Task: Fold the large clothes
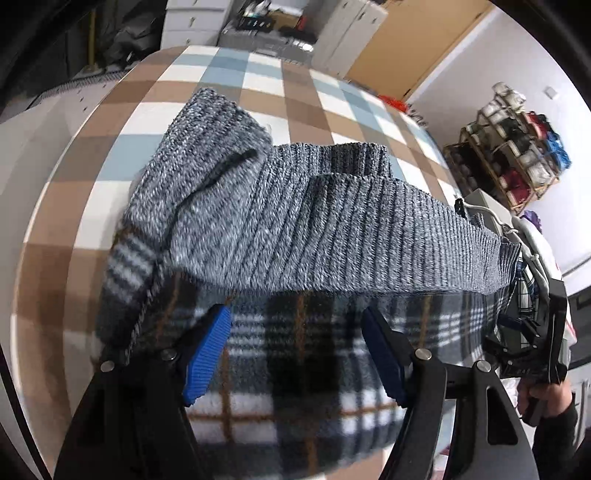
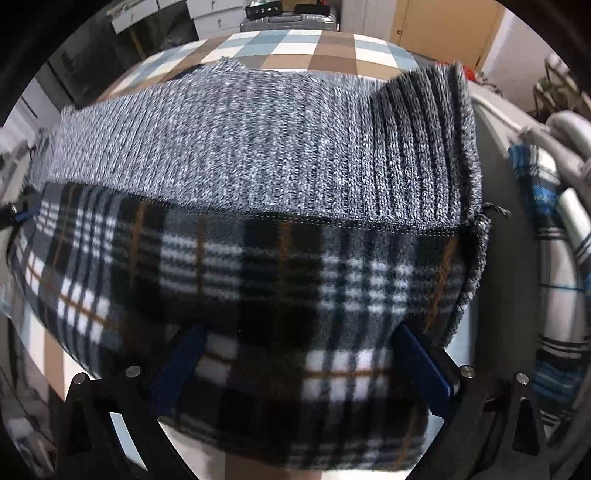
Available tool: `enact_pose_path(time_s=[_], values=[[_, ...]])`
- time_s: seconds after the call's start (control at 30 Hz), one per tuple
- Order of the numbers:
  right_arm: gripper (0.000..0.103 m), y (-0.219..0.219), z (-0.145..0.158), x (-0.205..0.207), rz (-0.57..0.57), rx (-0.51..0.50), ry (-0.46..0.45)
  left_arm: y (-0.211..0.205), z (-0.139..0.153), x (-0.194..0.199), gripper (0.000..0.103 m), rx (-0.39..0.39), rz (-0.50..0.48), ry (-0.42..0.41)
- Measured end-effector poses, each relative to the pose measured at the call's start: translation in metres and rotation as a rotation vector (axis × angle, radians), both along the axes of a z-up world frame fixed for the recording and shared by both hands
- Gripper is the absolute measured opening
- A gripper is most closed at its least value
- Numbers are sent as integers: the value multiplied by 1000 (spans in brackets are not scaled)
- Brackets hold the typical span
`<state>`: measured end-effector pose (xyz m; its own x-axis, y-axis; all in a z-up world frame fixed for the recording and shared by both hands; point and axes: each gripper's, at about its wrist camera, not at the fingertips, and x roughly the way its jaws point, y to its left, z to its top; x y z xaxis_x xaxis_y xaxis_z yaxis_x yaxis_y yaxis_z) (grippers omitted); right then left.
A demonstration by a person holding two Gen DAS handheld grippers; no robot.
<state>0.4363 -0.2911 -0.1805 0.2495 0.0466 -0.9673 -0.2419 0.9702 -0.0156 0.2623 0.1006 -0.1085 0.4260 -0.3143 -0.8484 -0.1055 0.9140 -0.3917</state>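
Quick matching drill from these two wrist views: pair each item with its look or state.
Items:
1. knit layer
2. fleece lining
3. table cover
4. left gripper

Descriptions:
A. brown, white and blue checks
B. jaws apart, fleece between them
C. grey marled ribbing
D. black, white and tan plaid

Pairs: 1-C, 2-D, 3-A, 4-B

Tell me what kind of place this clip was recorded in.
Probably a lived-in room at home, perhaps a bedroom or storage room: a checked cloth covers the work surface, white drawers stand behind it, a stocked wooden rack stands against the wall, and a suitcase sits behind.
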Motion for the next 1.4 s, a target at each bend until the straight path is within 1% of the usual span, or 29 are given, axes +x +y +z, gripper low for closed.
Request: enact_pose_path(time_s=[0.03, 0.07, 0.1, 0.17, 0.23, 0.3, 0.4, 0.43, 0.47, 0.5, 0.53, 0.57, 0.63, 0.7, 0.73, 0.77, 0.87, 0.9, 0.93, 0.97, 1.0, 1.03, 1.07, 1.1, 1.13, 1.2, 1.27, 1.33, 1.4], values=[[103, 4, 6, -1, 1, -31, 11, -6, 9, -2, 69, 7, -42, -2], [103, 10, 17, -1, 9, -65, 7, -18, 20, -3, 69, 9, -91, -26], [103, 17, 32, 0, 26, -83, -31, -33, 30, -6, 69, 18, -145, -49], [103, 33, 58, 3, 68, -80, -109, -61, 40, -7, 69, 28, -234, -74], [103, 46, 75, 13, 80, -74, -152, -87, 40, -1, 69, 49, -293, -72], [103, 57, 80, 30, 67, -82, -163, -105, 29, 14, 69, 101, -287, -59], [103, 69, 66, 61, 46, -162, -143, -108, -2, 30, 69, 155, -262, 36], [103, 72, 56, 71, 43, -225, -134, -110, -7, 34, 69, 166, -263, 49], [103, 67, 45, 72, 47, -263, -120, -110, -11, 35, 69, 173, -276, 52], [103, 68, 31, 77, 59, -303, -86, -107, -13, 33, 69, 171, -291, 50], [103, 69, 19, 78, 80, -307, -51, -106, -15, 34, 73, 147, -311, 53], [103, 61, 11, 69, 93, -301, -48, -103, -17, 36, 74, 122, -323, 57], [103, 61, 10, 65, 119, -305, -80, -93, -22, 41, 75, 59, -323, 62], [103, 58, 9, 66, 108, -288, -77, -86, -26, 44, 79, -20, -309, 64], [103, 56, 9, 66, 100, -275, -80, -88, -25, 44, 85, -42, -307, 65], [103, 53, 8, 66, 96, -263, -86, -92, -24, 45, 89, -37, -317, 72], [103, 46, 8, 60, 104, -220, -117, -111, -13, 45, 89, 78, -366, 120], [103, 45, 10, 58, 128, -218, -107, -114, -6, 44, 89, 94, -368, 129], [103, 45, 13, 59, 162, -228, -49, -114, 3, 39, 89, 84, -367, 121], [103, 50, 15, 65, 157, -231, -4, -112, 14, 32, 89, 60, -368, 99], [103, 52, 25, 65, 120, -204, 24, -109, 22, 23, 90, 47, -372, 78], [103, 50, 34, 61, 96, -145, 23, -106, 27, 16, 90, 49, -375, 67], [103, 50, 45, 53, 83, -58, 17, -103, 29, 6, 90, 63, -382, 61], [103, 51, 52, 44, 87, 13, 20, -98, 27, -2, 90, 78, -388, 60], [103, 56, 55, 34, 103, 46, 28, -95, 23, -9, 90, 95, -389, 65], [103, 67, 53, 18, 144, 30, 27, -85, 7, -18, 90, 152, -378, 97], [103, 80, 37, 3, 203, -52, 33, -77, -4, -19, 89, 190, -355, 123], [103, 87, 12, -6, 223, -130, 59, -66, -14, -20, 89, 159, -344, 136], [103, 84, 2, -7, 194, -110, 48, -55, -17, -20, 89, 94, -334, 117]])
